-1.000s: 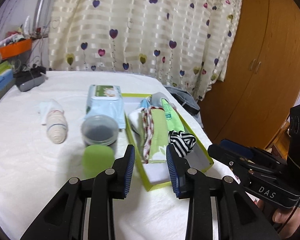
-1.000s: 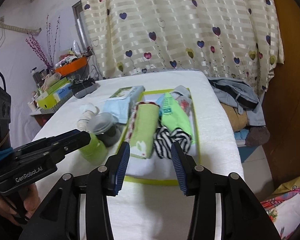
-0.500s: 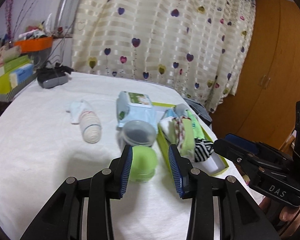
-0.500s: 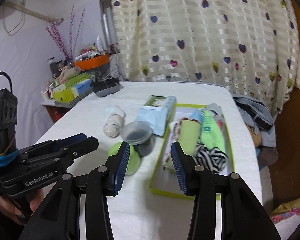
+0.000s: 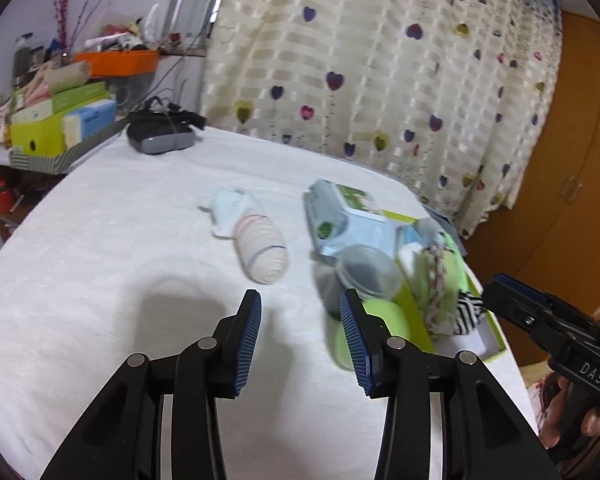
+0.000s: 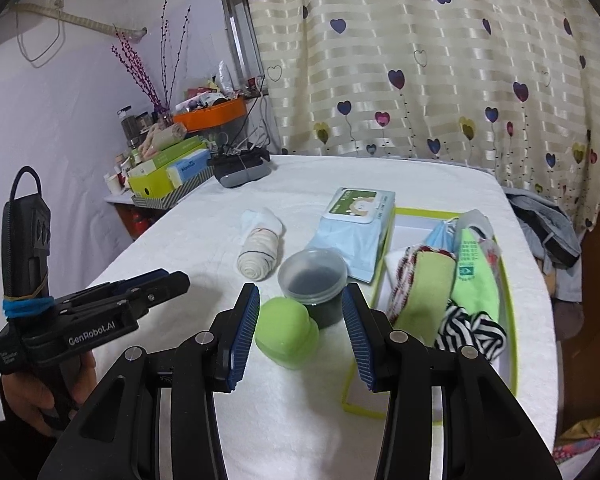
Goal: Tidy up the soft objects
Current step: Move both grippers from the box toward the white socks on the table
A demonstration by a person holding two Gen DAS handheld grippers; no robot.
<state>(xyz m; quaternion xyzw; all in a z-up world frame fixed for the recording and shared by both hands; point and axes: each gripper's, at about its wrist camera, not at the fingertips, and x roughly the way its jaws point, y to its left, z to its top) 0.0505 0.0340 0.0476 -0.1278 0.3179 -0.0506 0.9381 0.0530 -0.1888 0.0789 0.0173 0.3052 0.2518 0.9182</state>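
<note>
Two tongs over the white table [image 6: 440, 184], both parted, nothing between the pads. Left tongs [image 5: 300, 336] have just been opening over bare cloth. Right tongs [image 6: 300, 332] frame the green ball [image 6: 286, 338] without touching it. Rolled sock [image 6: 258, 254] lies loose beside the wipes pack [image 6: 354, 224]; other soft items sit in the green-rimmed box [image 6: 508, 320].

On the bench [image 6: 420, 176], the rolled sock [image 6: 258, 254] lies left of the wipes pack [image 6: 354, 232]. The box [image 6: 510, 312] holding folded cloths [image 6: 428, 288] sits right of it. The tub [image 6: 313, 276] stands before the pack.
</note>
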